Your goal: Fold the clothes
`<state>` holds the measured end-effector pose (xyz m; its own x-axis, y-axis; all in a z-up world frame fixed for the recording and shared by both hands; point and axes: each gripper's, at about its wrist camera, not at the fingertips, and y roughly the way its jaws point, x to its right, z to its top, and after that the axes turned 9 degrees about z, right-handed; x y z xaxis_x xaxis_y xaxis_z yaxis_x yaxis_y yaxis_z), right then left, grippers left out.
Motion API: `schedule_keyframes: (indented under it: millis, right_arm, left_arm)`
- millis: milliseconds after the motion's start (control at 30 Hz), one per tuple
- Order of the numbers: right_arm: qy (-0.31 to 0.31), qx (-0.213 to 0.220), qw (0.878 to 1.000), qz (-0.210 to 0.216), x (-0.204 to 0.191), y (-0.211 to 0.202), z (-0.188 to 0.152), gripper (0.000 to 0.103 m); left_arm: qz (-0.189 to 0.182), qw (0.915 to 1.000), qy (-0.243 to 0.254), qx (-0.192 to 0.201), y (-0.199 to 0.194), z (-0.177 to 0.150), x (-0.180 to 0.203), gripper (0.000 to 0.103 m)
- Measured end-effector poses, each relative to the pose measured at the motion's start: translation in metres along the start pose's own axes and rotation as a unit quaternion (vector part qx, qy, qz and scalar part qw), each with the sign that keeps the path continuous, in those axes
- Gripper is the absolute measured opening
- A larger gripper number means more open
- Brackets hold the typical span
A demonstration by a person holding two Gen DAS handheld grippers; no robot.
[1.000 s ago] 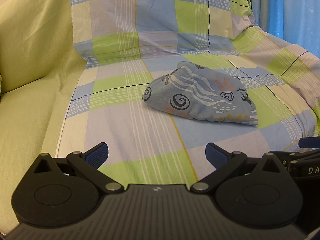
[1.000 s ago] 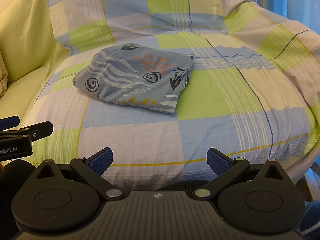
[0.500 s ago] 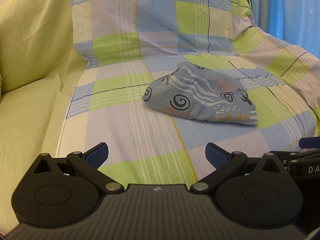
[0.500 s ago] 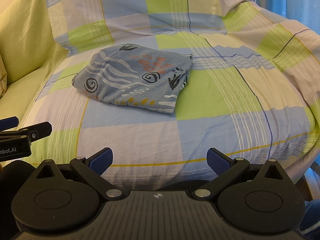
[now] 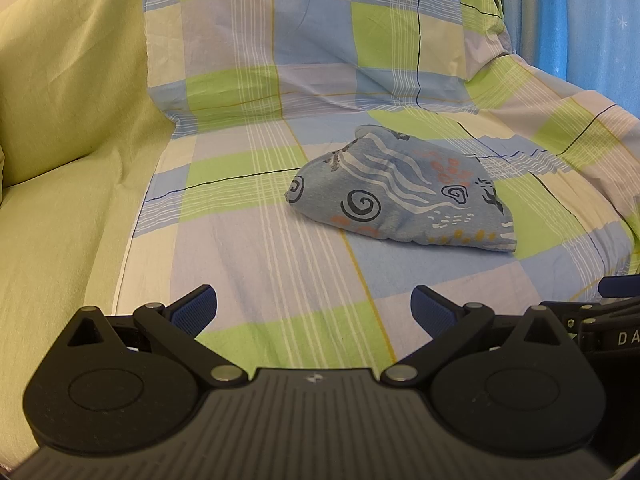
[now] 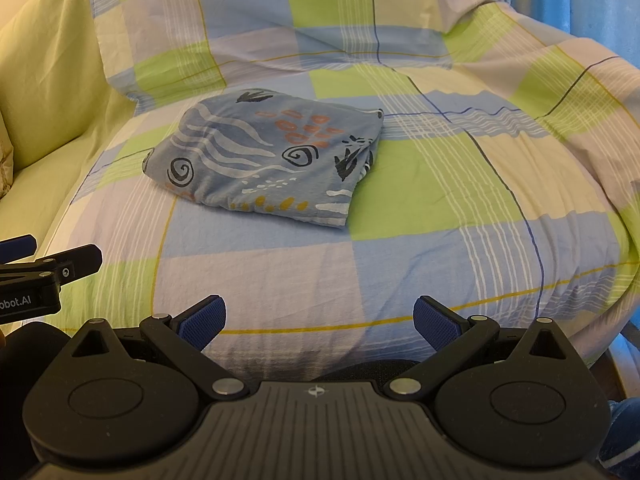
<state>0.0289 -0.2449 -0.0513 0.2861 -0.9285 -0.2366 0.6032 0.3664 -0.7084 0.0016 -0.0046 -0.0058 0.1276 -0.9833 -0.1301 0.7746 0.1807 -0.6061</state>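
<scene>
The folded garment (image 5: pixel 404 204) (image 6: pixel 268 160) lies on the checked sheet (image 5: pixel 260 248) (image 6: pixel 440 200), well ahead of both wide-open, empty tongs, left tongs (image 5: pixel 314 309) and right tongs (image 6: pixel 319 318).

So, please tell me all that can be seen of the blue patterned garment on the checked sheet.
The blue patterned garment is soft, thin cloth, light blue with white wavy stripes, dark spirals, orange blotches and small yellow marks. It is folded into a compact, roughly rectangular bundle with layered edges showing at its right side. It lies flat on the checked sheet, which alone touches it. Both hand-held grippers are open and well short of it.
</scene>
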Motion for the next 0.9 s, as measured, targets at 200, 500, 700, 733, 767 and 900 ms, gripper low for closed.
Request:
schedule_keyframes:
  millis: [200,500,700,733,767,900]
  right_arm:
    - [0.001,0.002,1.000,0.001,0.0008,-0.0004,0.0000,0.103]
    - [0.005,0.009,1.000,0.003,0.0031,-0.0031,-0.0010,0.103]
    - [0.005,0.008,1.000,0.002,0.0026,-0.0037,-0.0004,0.103]
    - [0.005,0.008,1.000,0.002,0.0025,-0.0037,-0.0004,0.103]
    - [0.004,0.008,1.000,0.002,0.0024,-0.0037,-0.0004,0.103]
    - [0.004,0.008,1.000,0.000,0.0027,-0.0031,-0.0002,0.103]
  left_arm:
    - [0.000,1.0000,0.000,0.000,0.0004,0.0000,0.0001,0.102]
    - [-0.002,1.0000,-0.002,-0.001,0.0006,0.0000,-0.0012,0.102]
    - [-0.001,1.0000,0.000,0.000,-0.0005,0.0004,-0.0003,0.102]
    - [-0.001,1.0000,0.000,0.000,-0.0007,0.0004,-0.0001,0.102]
    - [-0.001,1.0000,0.000,0.000,-0.0006,0.0003,0.0000,0.102]
    - [-0.002,1.0000,-0.001,-0.001,-0.0001,0.0004,-0.0001,0.102]
